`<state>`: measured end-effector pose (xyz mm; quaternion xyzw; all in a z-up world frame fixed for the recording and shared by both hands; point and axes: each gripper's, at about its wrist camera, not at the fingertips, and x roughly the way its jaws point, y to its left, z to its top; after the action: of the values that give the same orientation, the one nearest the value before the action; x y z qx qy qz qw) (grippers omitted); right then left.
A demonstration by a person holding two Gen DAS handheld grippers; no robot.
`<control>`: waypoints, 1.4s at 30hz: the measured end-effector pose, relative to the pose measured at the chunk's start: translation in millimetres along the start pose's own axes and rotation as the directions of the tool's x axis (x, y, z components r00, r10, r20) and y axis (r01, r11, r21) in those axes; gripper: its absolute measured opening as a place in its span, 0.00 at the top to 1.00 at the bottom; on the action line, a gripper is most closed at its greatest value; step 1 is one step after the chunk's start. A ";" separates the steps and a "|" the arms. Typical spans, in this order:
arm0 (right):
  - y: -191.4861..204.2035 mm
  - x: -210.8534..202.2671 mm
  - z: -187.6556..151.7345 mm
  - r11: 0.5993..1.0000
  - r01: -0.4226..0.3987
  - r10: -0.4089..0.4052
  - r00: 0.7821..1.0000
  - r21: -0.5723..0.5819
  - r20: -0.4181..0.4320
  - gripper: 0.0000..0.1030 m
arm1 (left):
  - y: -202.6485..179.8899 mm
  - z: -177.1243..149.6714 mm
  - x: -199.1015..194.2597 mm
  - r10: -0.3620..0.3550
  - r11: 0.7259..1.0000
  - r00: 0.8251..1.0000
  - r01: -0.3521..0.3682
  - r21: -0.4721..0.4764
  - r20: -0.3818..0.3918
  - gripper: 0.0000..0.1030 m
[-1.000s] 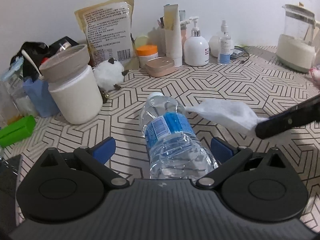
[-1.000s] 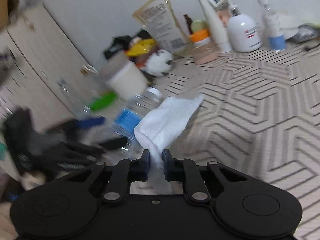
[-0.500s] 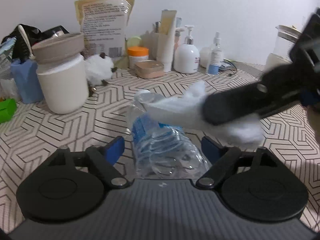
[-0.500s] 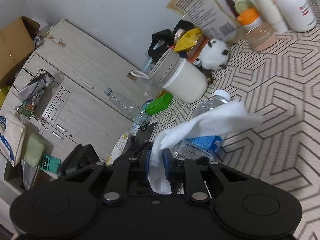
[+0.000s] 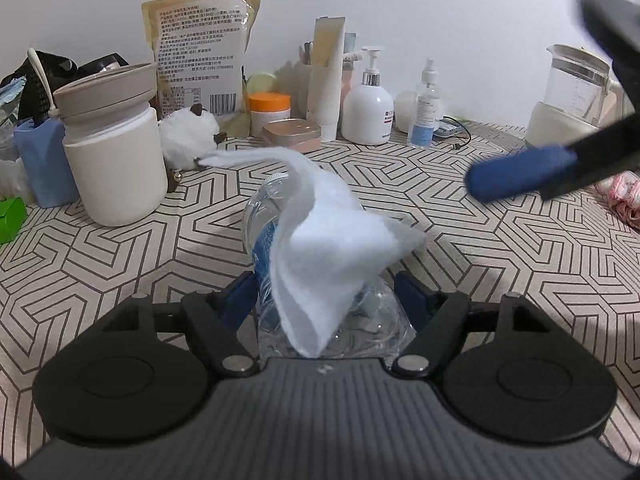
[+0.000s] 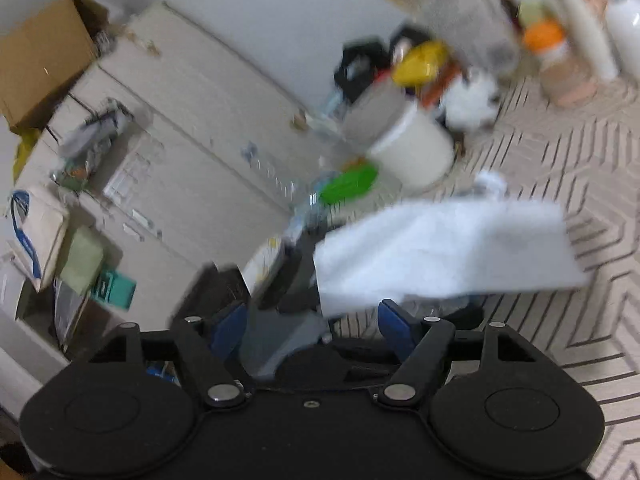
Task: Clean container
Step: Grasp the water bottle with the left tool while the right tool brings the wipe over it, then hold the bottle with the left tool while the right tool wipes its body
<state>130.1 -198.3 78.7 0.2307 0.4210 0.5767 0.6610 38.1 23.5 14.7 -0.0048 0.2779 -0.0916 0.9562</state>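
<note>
Left gripper (image 5: 324,300) closing, clenched on the clear plastic water bottle (image 5: 264,220); white cloth (image 5: 332,248) draped over it. Right gripper (image 6: 312,320) opening, apparently released, view blurred.

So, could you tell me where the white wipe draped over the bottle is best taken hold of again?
Probably the loose corner of the white wipe sticking out on the right, clear of the bottle. Bring the right tongs, now opening and empty, in from that side; the flap juts free there.
</note>
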 end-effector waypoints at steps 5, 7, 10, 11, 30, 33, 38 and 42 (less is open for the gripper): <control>-4.1 -10.2 7.8 0.981 0.189 -0.183 0.977 -0.052 0.108 0.24 | -0.8 -0.4 -0.5 0.002 1.000 1.000 -0.002 0.005 0.003 0.28; -12.8 1.2 13.3 0.965 0.255 -0.249 0.965 -0.062 0.084 0.25 | -0.8 -0.5 -0.4 0.003 1.000 1.000 -0.003 0.007 0.004 0.28; -29.3 20.4 19.2 0.952 0.301 -0.299 0.953 -0.048 0.044 0.28 | -1.6 -0.6 -0.8 0.006 1.000 1.000 -0.006 0.011 0.006 0.28; -33.6 26.6 19.4 0.951 0.305 -0.304 0.952 -0.048 0.029 0.28 | -1.6 -0.6 -0.9 0.006 1.000 1.000 -0.006 0.012 0.006 0.28; -20.8 48.0 -4.1 0.942 0.292 -0.297 0.955 -0.165 -0.001 0.34 | 0.0 -3.3 -0.5 0.004 1.000 1.000 -0.004 0.010 0.005 0.27; -15.0 50.5 -6.4 0.929 0.308 -0.313 0.950 -0.203 0.007 0.34 | 0.3 -3.7 -0.1 0.006 1.000 1.000 -0.006 0.008 0.004 0.27; -7.3 51.7 -9.2 0.911 0.326 -0.333 0.943 -0.251 0.015 0.34 | -0.5 -4.7 0.3 0.008 1.000 1.000 -0.008 0.010 0.005 0.27; -7.3 51.2 -9.5 0.910 0.326 -0.333 0.943 -0.256 0.016 0.34 | -0.8 -5.5 0.5 0.011 1.000 1.000 -0.011 0.014 0.007 0.27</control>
<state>125.4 -152.7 52.9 0.0615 0.3854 0.5093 0.7671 35.5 22.8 9.8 0.0029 0.2740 -0.0883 0.9577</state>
